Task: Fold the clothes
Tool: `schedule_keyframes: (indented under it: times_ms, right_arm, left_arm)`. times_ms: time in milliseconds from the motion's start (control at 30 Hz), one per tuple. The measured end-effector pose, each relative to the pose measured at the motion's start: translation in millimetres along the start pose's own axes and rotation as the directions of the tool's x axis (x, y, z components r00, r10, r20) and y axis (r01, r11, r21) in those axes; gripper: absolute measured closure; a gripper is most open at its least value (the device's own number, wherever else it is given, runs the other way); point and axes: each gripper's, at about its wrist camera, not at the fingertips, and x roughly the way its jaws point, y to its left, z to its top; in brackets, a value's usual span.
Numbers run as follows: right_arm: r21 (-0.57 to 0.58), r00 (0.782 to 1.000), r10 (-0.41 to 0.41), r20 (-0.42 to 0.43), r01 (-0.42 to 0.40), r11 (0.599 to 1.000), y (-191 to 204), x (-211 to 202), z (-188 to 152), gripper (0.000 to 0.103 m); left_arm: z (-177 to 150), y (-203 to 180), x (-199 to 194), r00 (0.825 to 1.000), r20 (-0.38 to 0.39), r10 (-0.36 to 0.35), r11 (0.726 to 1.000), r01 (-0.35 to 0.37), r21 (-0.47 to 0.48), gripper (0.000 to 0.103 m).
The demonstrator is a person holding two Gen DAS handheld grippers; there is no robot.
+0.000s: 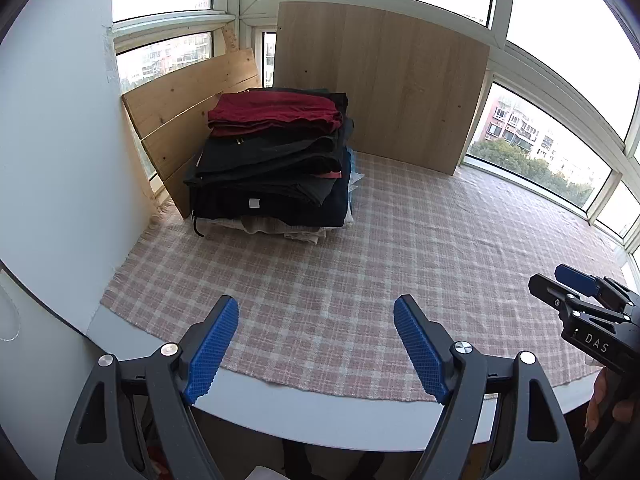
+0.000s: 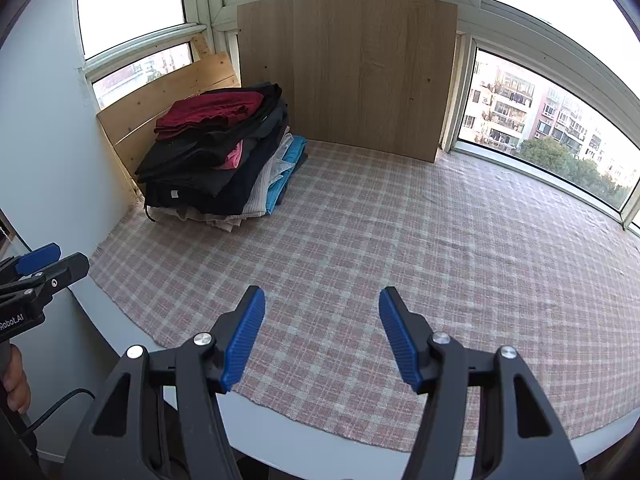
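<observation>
1. Partly hidden, the lower garments in the pile of folded clothes (image 1: 276, 164) show only as edges; their kinds are hard to tell.
2. Both tools hover empty: the left hand-held gripper (image 1: 316, 348) and the right hand-held gripper (image 2: 322, 340) each have their jaws spread wide, gripping nothing.
3. Ahead and left of both, the pile sits on a checked cloth (image 2: 400, 260) covering the desk (image 1: 340, 420), against wooden boards (image 1: 384, 88) and windows (image 2: 540, 112).
4. Ahead and to the right, the cloth lies bare; the desk's near edge curves just below the fingers.
</observation>
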Motion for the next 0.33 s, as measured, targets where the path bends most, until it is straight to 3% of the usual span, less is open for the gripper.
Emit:
schedule_keyframes:
  times_ms: [333]
  right_arm:
    - [0.002, 1.0, 0.001, -0.007, -0.001, 1.0, 1.1, 4.5, 0.0, 0.044]
  left_arm:
    - [2.2, -2.8, 0.0, 1.0, 0.015, 0.017, 1.0, -0.017, 0.025, 0.024]
